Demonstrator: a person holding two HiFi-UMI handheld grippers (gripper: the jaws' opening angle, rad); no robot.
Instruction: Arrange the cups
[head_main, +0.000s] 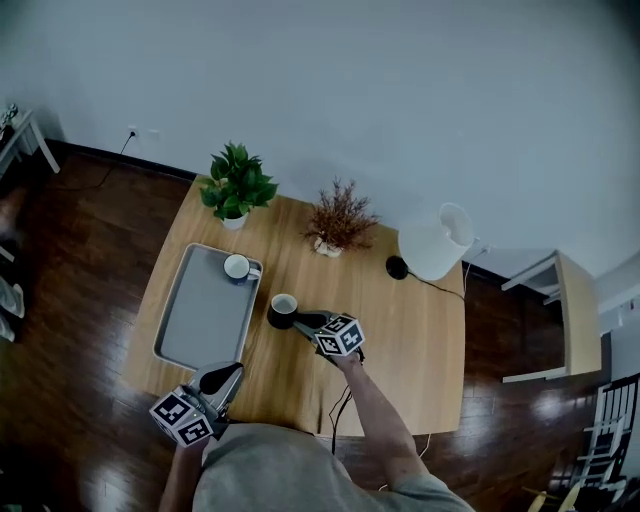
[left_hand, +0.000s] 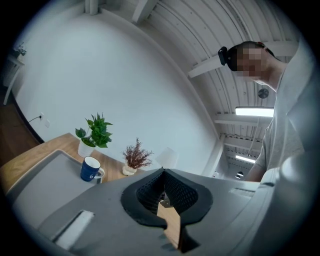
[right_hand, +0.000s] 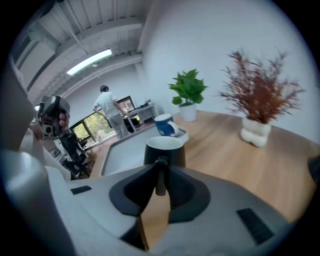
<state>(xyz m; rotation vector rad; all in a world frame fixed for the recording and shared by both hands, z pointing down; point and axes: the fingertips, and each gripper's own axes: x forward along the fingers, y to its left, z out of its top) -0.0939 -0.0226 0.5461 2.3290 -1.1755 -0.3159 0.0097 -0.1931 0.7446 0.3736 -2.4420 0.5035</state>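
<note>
Your right gripper (right_hand: 160, 181) pinches the black cup (right_hand: 165, 149) by its thin handle (right_hand: 160, 167), seemingly just off the surface (head_main: 400, 340) beside the tray (head_main: 195, 320) where the blue cup (head_main: 238, 267) stands, so a quick swing could twist it loose, while your left gripper (head_main: 222, 378) hangs empty, jaws together

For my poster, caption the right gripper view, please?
Right gripper holds a black cup by its handle, near the tray.
</note>
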